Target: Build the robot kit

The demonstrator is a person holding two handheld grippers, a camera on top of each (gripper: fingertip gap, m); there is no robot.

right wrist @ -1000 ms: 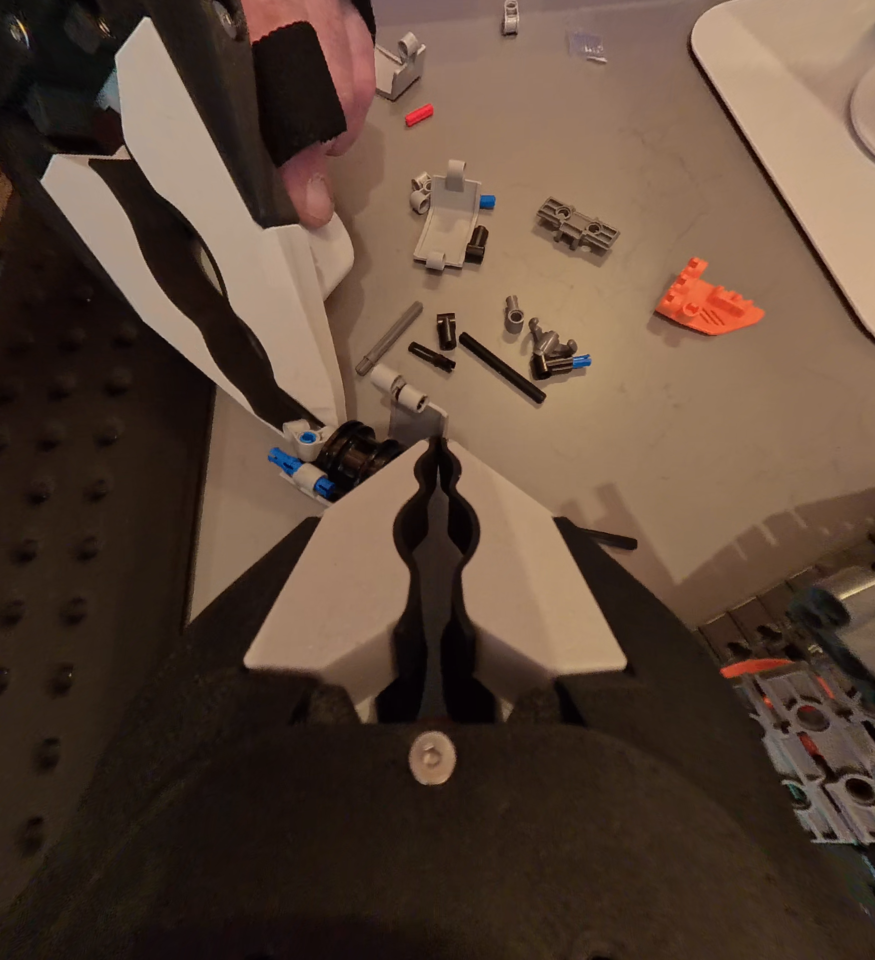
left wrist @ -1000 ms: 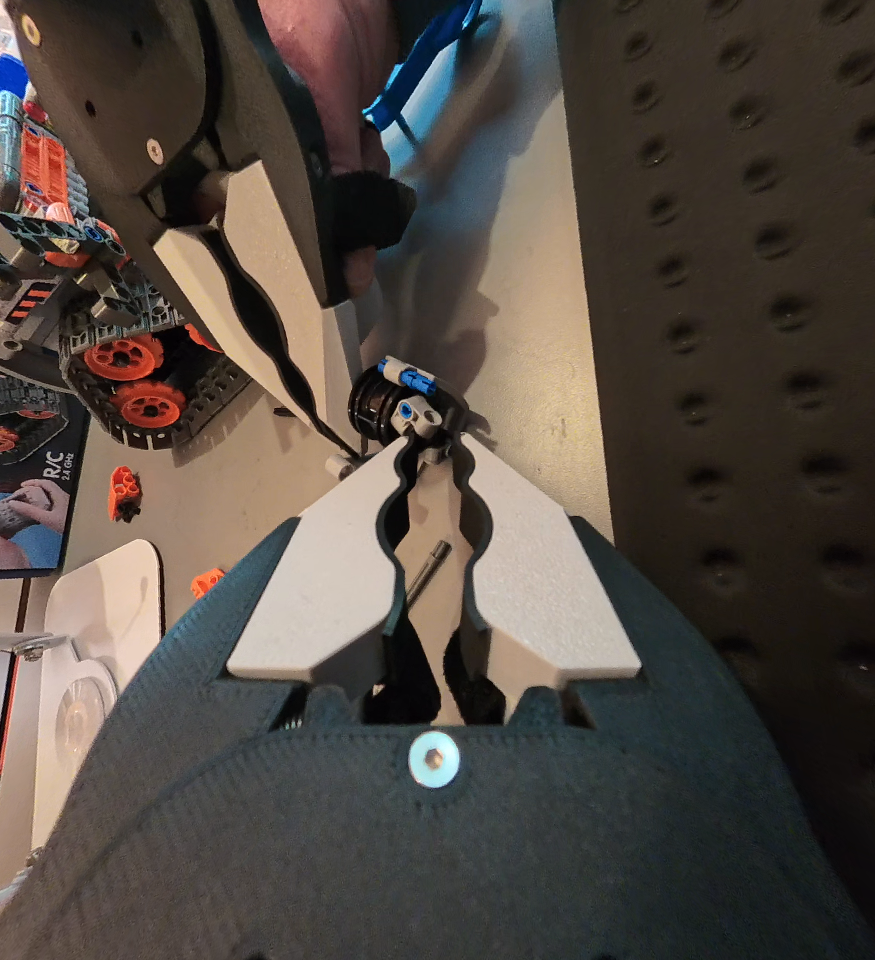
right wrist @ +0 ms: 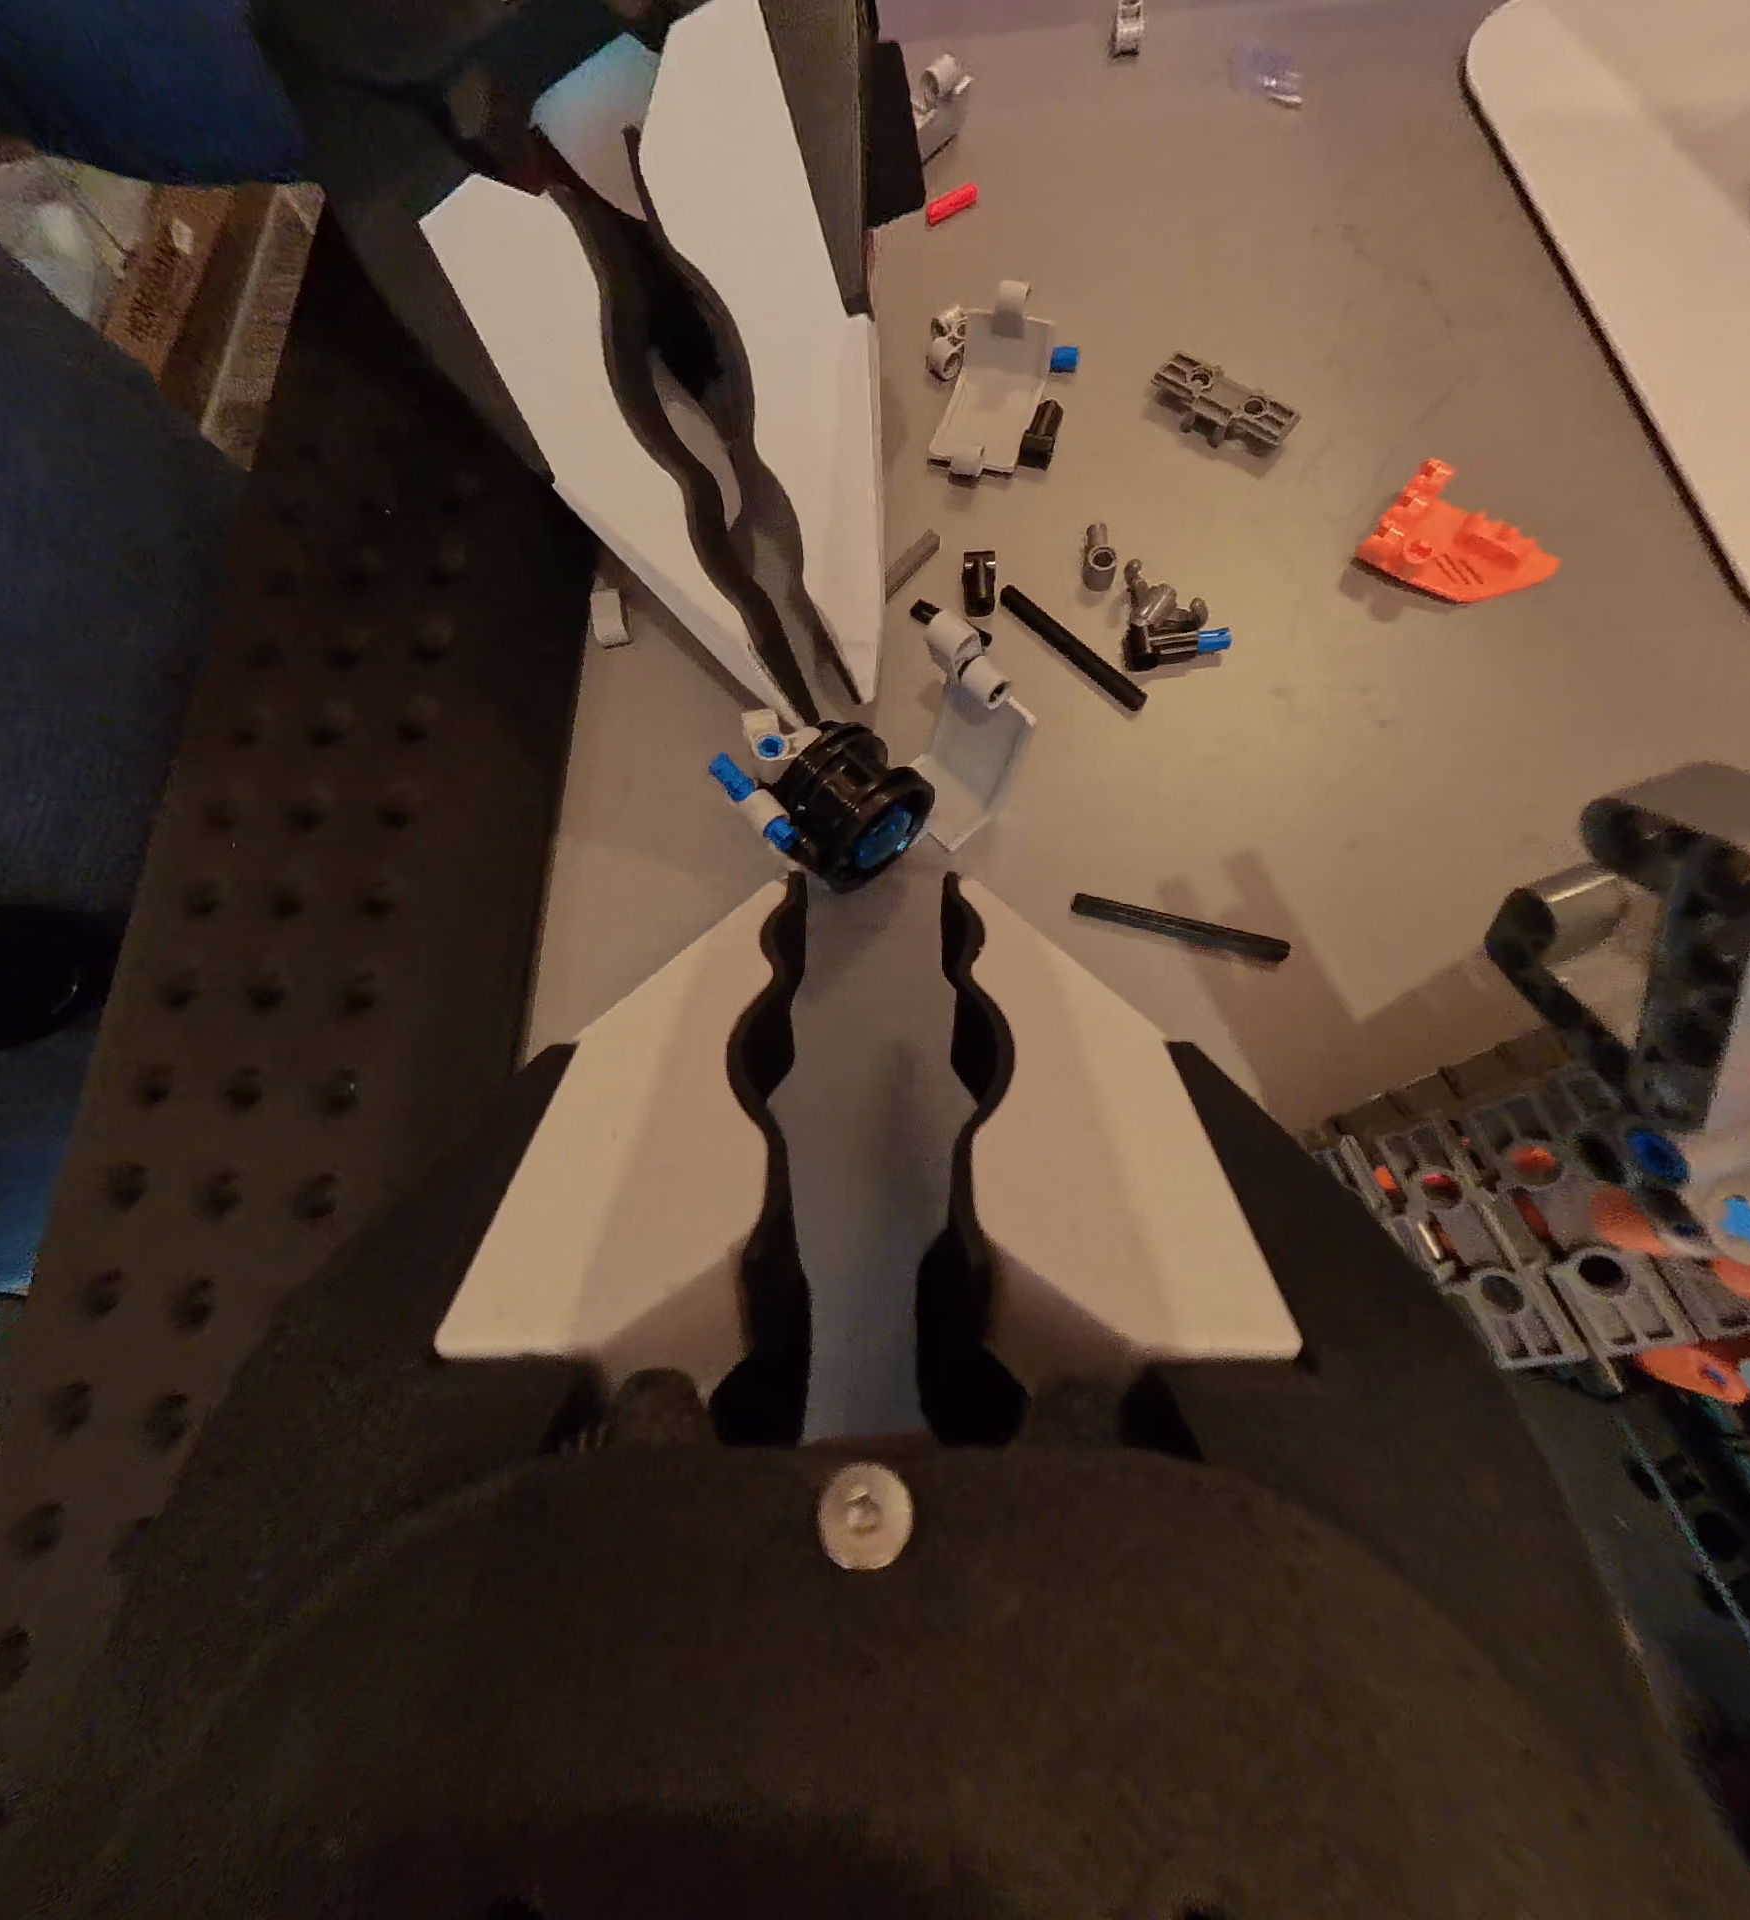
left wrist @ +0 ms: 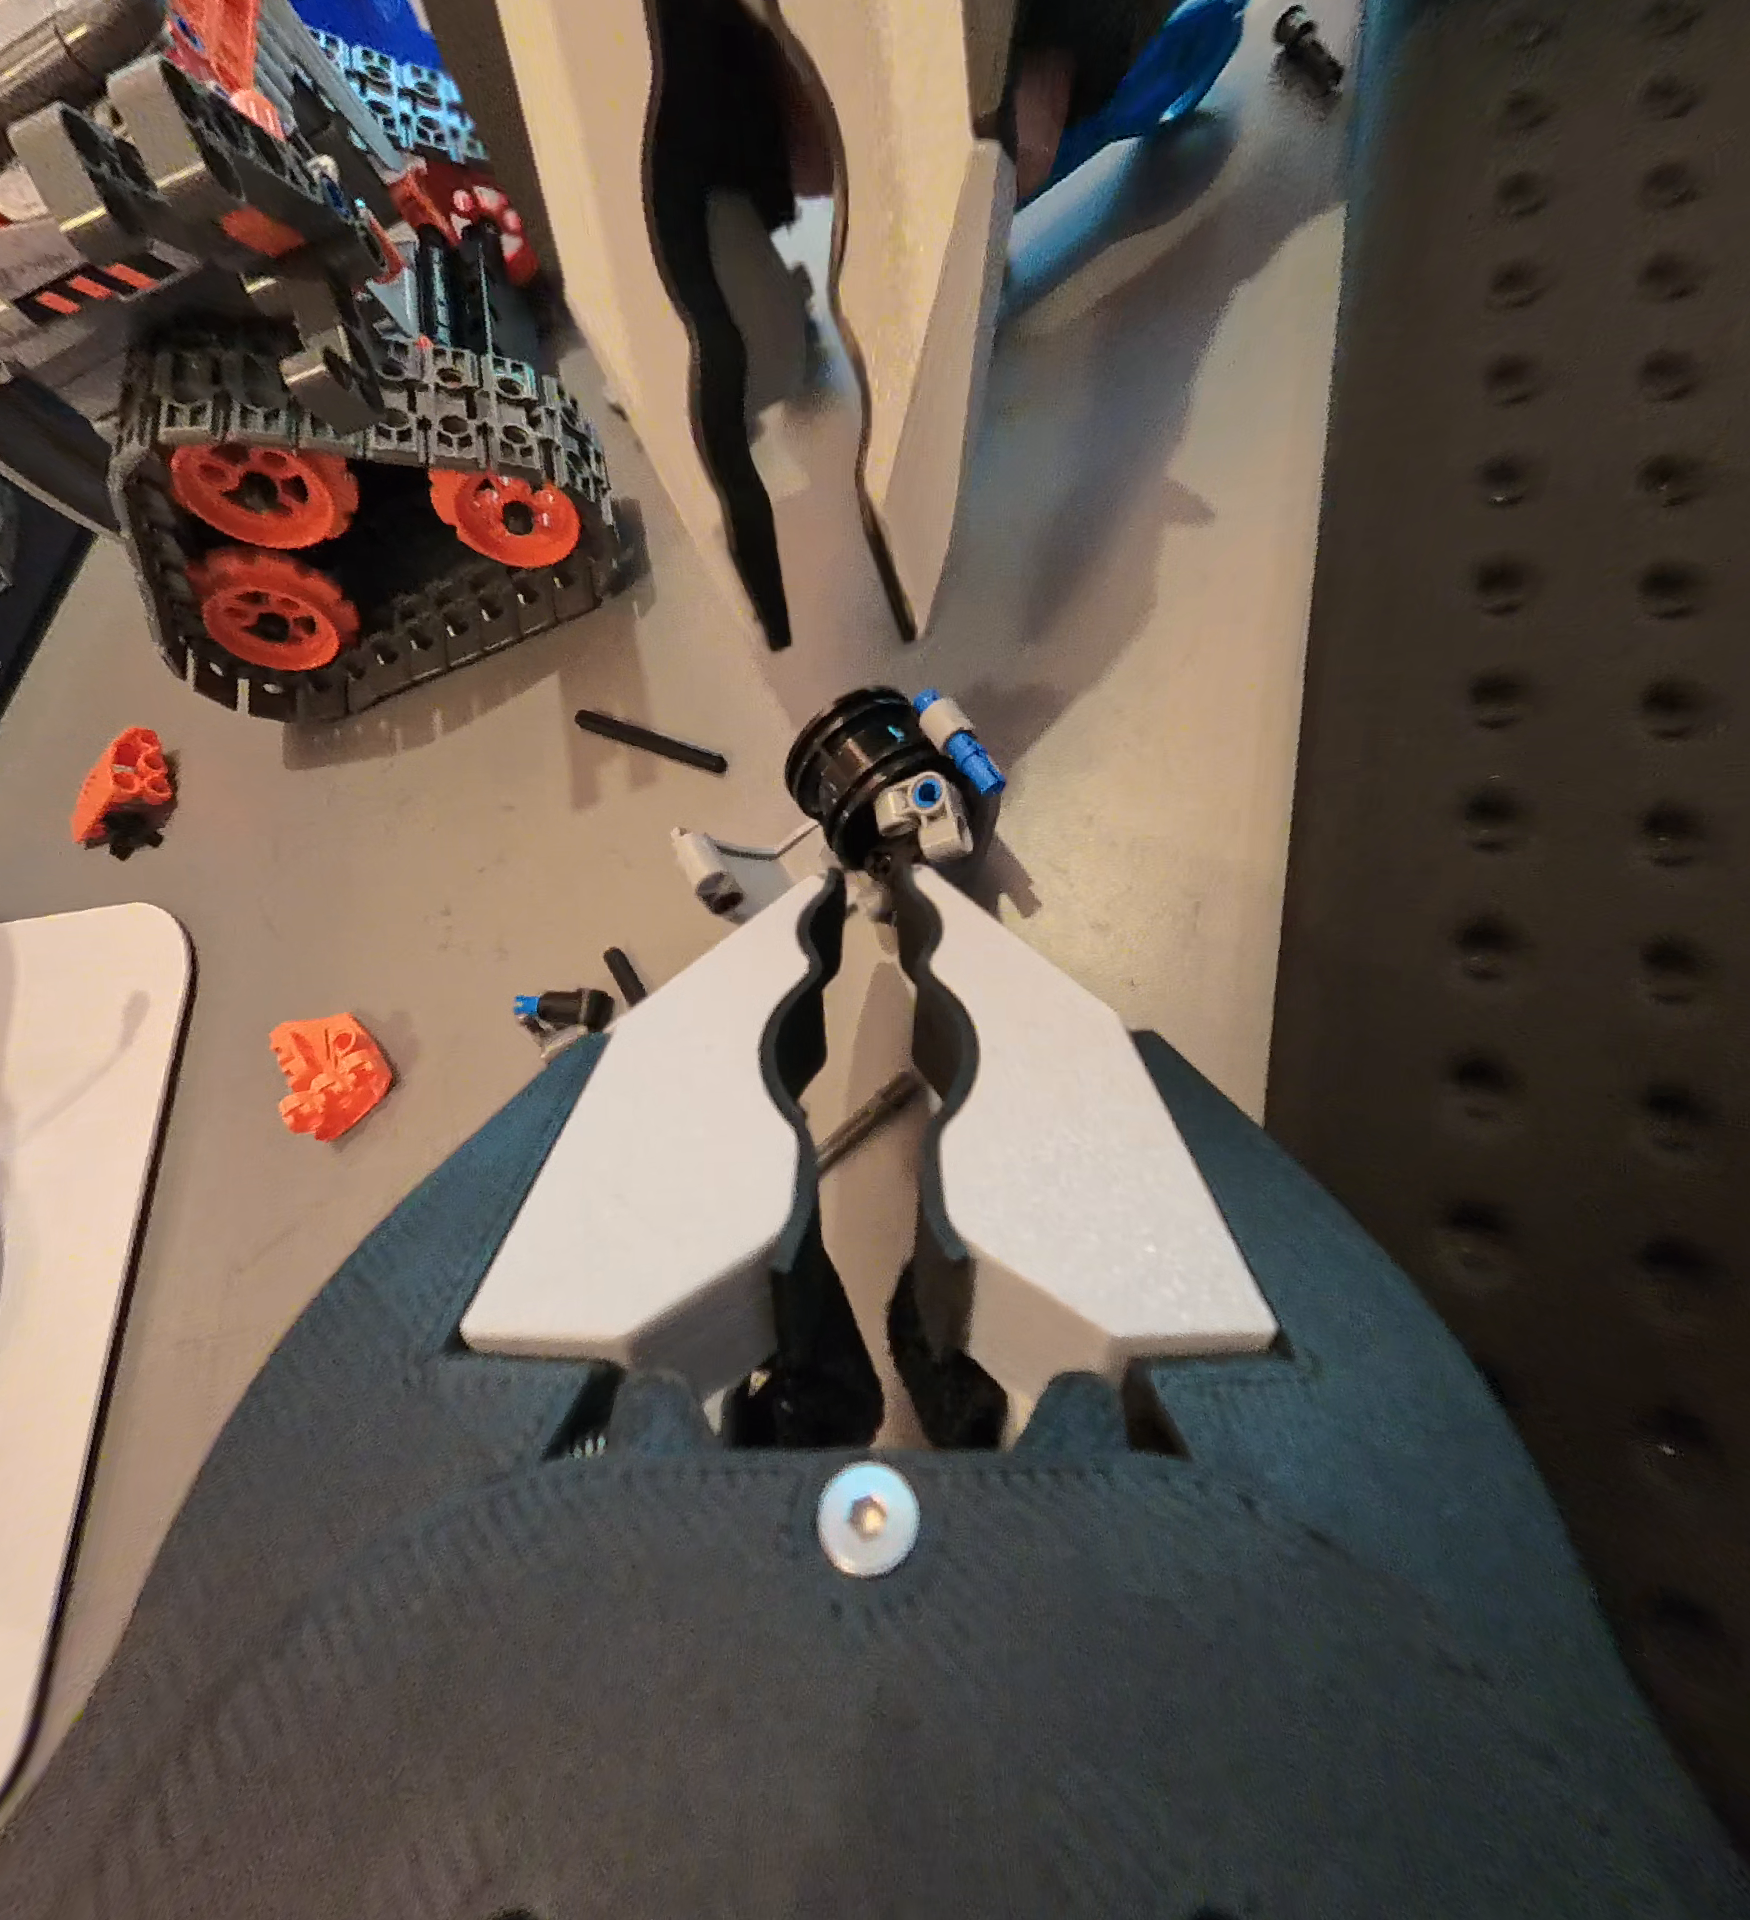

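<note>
The left tool [left wrist: 876, 883], nearly closed, pinches the black wheel piece [left wrist: 876, 774] over the counter [left wrist: 435, 831], while the right tool [right wrist: 871, 899], half open and empty, sits just at its 6 o'clock.

Black wheel hub [right wrist: 855, 805] with blue-and-white connectors, orange-wheeled grey tracked vehicle [left wrist: 351, 540], orange panel [right wrist: 1453, 545], grey tabletop [right wrist: 1370, 810].

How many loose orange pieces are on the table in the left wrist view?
2. One orange piece lies just below the tracked vehicle; the other orange piece lies beside the white pad, left of the left gripper. More may be hidden.
</note>
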